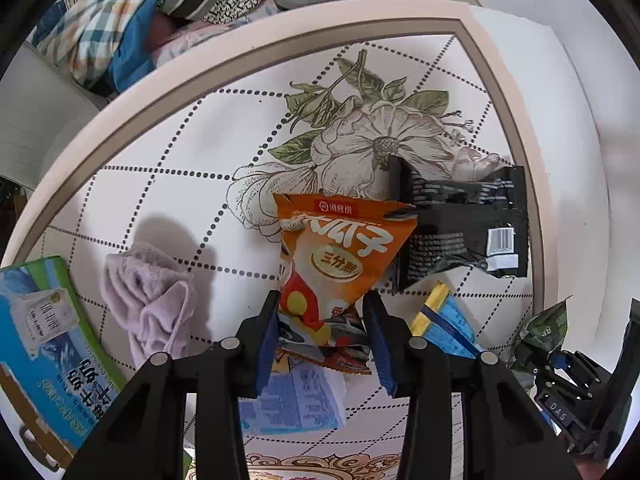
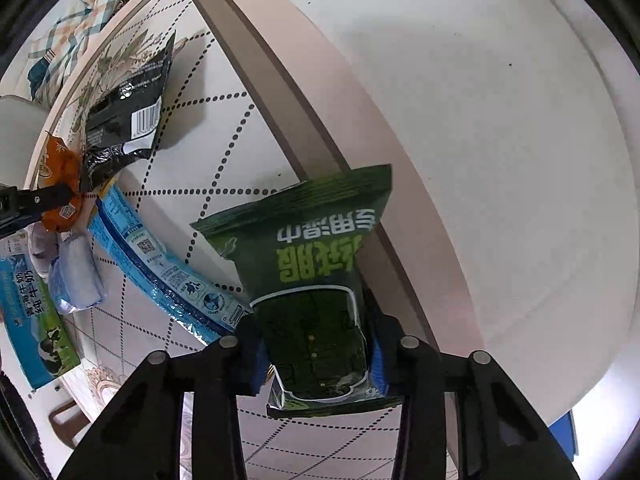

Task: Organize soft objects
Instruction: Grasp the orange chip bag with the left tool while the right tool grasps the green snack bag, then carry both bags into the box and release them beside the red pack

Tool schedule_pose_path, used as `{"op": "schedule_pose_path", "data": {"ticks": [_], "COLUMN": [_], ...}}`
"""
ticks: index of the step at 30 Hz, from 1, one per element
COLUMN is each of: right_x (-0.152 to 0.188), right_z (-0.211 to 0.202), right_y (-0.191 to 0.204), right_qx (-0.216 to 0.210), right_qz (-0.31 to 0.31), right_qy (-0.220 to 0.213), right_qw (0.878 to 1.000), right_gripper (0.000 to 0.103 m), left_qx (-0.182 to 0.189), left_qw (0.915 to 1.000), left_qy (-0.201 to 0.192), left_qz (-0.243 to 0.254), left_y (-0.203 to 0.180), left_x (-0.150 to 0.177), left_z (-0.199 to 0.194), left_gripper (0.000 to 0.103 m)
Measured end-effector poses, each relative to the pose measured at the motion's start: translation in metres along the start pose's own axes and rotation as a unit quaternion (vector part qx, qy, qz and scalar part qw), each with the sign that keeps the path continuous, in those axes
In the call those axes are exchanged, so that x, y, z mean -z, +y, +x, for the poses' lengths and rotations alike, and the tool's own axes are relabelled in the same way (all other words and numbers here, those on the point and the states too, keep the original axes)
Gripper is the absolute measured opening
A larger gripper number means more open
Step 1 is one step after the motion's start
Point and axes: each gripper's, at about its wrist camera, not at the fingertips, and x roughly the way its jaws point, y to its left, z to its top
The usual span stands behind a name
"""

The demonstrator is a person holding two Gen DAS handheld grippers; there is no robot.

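Left wrist view shows our left tongs [image 1: 320, 320] clamped on the orange snack bag [image 1: 340, 256] above the bench [image 1: 168, 152]; right tongs [image 2: 316, 354] pinch the green wipes pack [image 2: 308, 264]. Both look light, crinkly, slippery (we'd grip near sealed edges).

Our two hand-held grippers: matte black plastic frames with blue finger pads

On our black left gripper [image 1: 322, 320] we see two angular linkage arms per side, each pinned with round silver-grey rivets [image 1: 231, 343], and flat blue pads [image 1: 267, 344] lining the fingers. Our black right gripper [image 2: 318, 354] shows the same build in its own camera; from the left camera its body carries small screws and a white "DAS" label [image 1: 558, 407].
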Motion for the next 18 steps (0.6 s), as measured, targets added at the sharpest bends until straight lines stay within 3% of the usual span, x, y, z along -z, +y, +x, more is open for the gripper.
{"op": "schedule_pose_path", "data": {"ticks": [9,15,18], "right_x": [0.018,0.038,0.065], "right_z": [-0.040,-0.086,-0.111], "right_y": [0.015,0.048,0.078], "right_qx": [-0.020,-0.043,-0.062], "right_qz": [0.003,-0.027,-0.056], "right_qy": [-0.038,-0.073,-0.088], "right_qw": [0.999,0.996,0.993], "right_gripper": [0.037,0.036,0.036], "left_qx": [0.014,0.050,0.071], "left_qw": [0.9988,0.9943,0.9903], "left_qy": [-0.046,-0.090,-0.112], "left_qz": [-0.010,-0.028,-0.041], "left_y": [0.001,0.018,0.033], "left_x": [0.033,0.069,0.094], "left_z": [-0.041,-0.095,-0.119], "left_gripper": [0.037,0.037,0.037]}}
